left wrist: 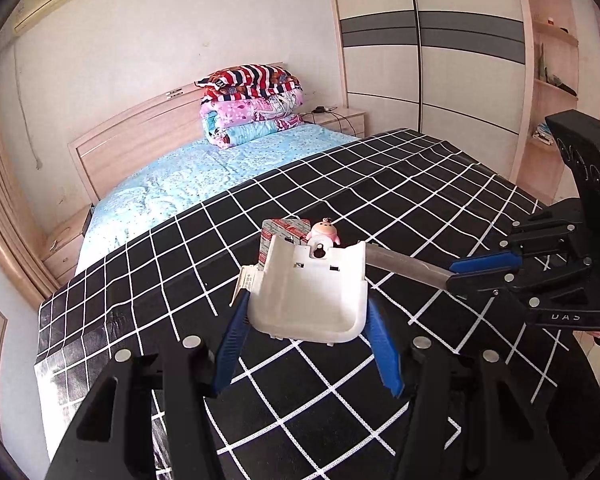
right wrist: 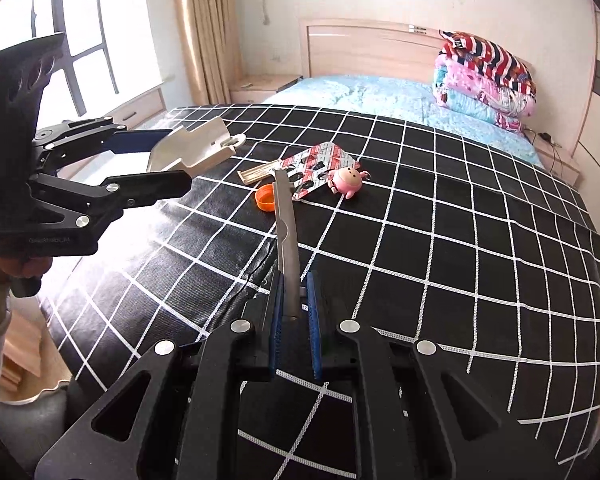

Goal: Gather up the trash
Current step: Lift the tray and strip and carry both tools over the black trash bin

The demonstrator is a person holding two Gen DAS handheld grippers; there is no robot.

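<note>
My left gripper (left wrist: 308,305) is shut on a white plastic dustpan (left wrist: 308,288), held above a black checked cloth (left wrist: 380,184). In the right wrist view the left gripper (right wrist: 177,157) and the dustpan (right wrist: 196,146) hang at the left. My right gripper (right wrist: 294,280) is shut on a flat grey stick (right wrist: 286,220), whose tip lies beside an orange bottle cap (right wrist: 265,197). Near the cap lie a red-and-white blister pack (right wrist: 320,164), a pink toy figure (right wrist: 348,180) and a beige strip (right wrist: 258,172). Behind the dustpan, the pack (left wrist: 284,228) and toy (left wrist: 323,232) show.
The cloth covers the foot of a bed with a blue sheet (left wrist: 204,168). Folded quilts (left wrist: 252,108) are stacked by the headboard. A nightstand (left wrist: 340,118) and wardrobe (left wrist: 428,48) stand to the right. A window (right wrist: 72,48) and curtain (right wrist: 204,28) are on the left side.
</note>
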